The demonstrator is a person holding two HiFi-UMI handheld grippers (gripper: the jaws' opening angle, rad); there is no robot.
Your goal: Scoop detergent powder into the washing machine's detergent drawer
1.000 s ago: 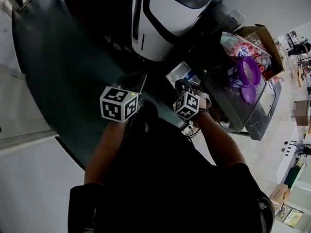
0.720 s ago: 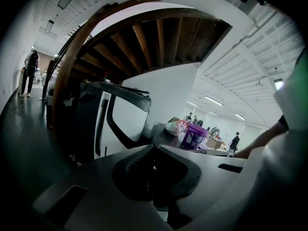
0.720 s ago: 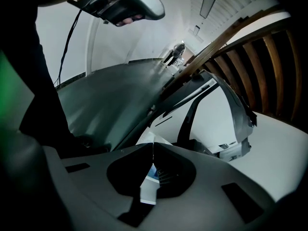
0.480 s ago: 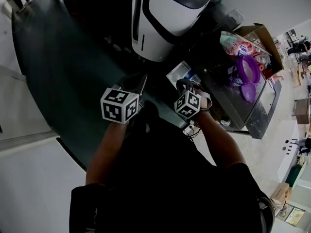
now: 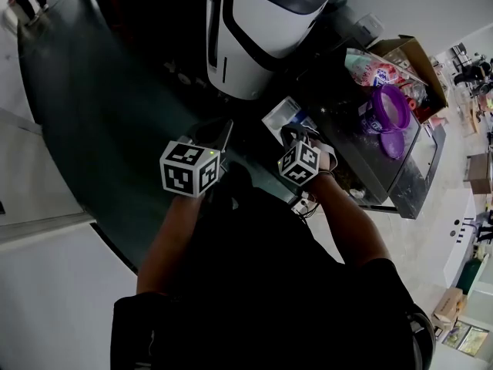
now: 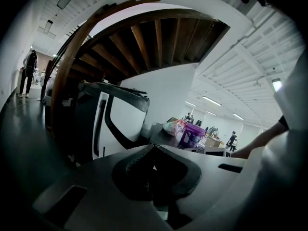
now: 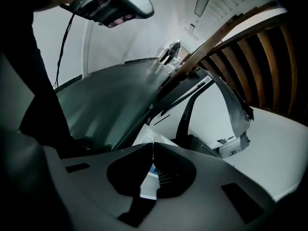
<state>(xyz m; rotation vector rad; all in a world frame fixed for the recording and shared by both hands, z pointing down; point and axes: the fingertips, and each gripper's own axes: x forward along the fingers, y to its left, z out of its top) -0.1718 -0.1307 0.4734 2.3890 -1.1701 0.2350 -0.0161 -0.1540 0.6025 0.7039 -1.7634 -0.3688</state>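
Note:
In the head view the open detergent drawer (image 5: pixel 285 115) shows white and blue below the white washing machine (image 5: pixel 262 21). A purple detergent tub (image 5: pixel 387 109) stands on the dark counter (image 5: pixel 362 172) to the right, its lid (image 5: pixel 393 146) beside it. My left gripper (image 5: pixel 218 132) hangs left of the drawer, my right gripper (image 5: pixel 291 134) just at its near edge. Both are shut with nothing between the jaws (image 6: pixel 154 146) (image 7: pixel 153 144). The left gripper view shows the tub (image 6: pixel 192 135) far ahead. In the right gripper view the drawer (image 7: pixel 150 179) peeks through the jaw cut-out.
A colourful detergent bag (image 5: pixel 371 69) and a cardboard box (image 5: pixel 416 58) sit behind the tub. A dark curved floor area (image 5: pixel 100 114) spreads to the left. People stand far off (image 6: pixel 28 69). A hand holding a grey device (image 7: pixel 113 4) shows above in the right gripper view.
Both grippers have stayed almost in place; the right one has drifted slightly up towards the drawer. Both stay shut.

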